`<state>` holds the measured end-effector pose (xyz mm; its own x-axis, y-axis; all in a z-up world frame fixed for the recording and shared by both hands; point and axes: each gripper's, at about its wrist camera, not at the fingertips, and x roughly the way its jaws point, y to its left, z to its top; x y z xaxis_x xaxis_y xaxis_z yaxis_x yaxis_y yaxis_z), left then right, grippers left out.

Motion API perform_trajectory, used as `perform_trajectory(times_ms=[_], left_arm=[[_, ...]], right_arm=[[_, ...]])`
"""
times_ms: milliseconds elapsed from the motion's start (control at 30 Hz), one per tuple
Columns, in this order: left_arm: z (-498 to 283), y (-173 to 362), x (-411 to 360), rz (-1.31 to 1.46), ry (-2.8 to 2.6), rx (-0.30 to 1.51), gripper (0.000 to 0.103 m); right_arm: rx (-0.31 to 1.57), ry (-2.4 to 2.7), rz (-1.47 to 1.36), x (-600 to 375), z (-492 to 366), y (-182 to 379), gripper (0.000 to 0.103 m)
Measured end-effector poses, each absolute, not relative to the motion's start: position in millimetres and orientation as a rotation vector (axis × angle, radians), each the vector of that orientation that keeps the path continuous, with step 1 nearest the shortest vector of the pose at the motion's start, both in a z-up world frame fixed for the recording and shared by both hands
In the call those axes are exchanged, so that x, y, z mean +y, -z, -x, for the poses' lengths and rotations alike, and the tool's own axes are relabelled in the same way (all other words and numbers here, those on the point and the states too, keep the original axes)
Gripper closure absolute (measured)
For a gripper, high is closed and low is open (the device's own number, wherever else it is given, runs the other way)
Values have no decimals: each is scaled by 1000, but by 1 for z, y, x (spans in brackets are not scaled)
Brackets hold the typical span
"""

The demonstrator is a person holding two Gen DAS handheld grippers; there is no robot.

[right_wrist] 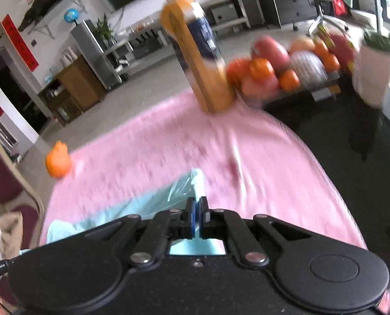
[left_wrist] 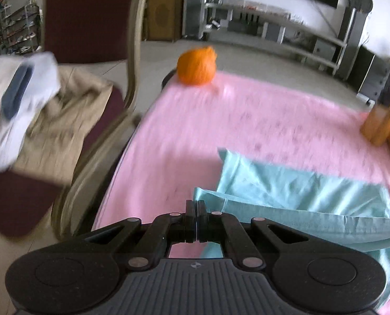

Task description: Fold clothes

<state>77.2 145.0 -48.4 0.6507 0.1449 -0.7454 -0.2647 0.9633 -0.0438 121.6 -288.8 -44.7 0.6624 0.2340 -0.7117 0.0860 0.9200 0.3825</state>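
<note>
A light teal garment [left_wrist: 294,194] lies partly folded on the pink table cover [left_wrist: 221,120]. My left gripper [left_wrist: 196,210] is shut on the garment's near left edge, and a fold of cloth runs off to the right from its tips. In the right wrist view the same teal garment [right_wrist: 153,202] stretches to the left, and my right gripper [right_wrist: 197,207] is shut on its corner, held just above the pink cover [right_wrist: 260,162]. Both views are blurred by motion.
An orange ball [left_wrist: 196,65] [right_wrist: 58,162] sits at the cover's far left corner. An orange drink bottle [right_wrist: 195,52] [left_wrist: 384,110] stands at the far right beside a fruit pile [right_wrist: 286,65]. A chair [left_wrist: 71,120] on the left holds beige and white clothes [left_wrist: 32,105].
</note>
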Motion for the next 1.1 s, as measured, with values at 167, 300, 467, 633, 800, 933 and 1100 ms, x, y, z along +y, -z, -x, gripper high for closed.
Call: perform_trajectory(times_ms=[167, 300, 467, 633, 800, 933, 1100], left_arm=[[-45, 79, 142, 133, -256, 904, 100], [-12, 88, 146, 58, -249, 953, 92], [14, 80, 160, 93, -231, 914, 92], [-17, 71, 140, 111, -158, 879, 82], [-71, 90, 105, 49, -93, 916, 79], [-74, 107, 85, 20, 2, 943, 80], [-14, 108, 91, -102, 213, 1016, 87]], right_arm=[[906, -43, -380, -287, -86, 82, 101], [955, -5, -373, -297, -59, 98, 93], [954, -10, -450, -308, -42, 97, 84], [935, -44, -492, -307, -39, 90, 84], [955, -126, -383, -259, -86, 88, 83], [1006, -143, -359, -243, -115, 113, 83], [1154, -209, -353, -252, -89, 133, 84]])
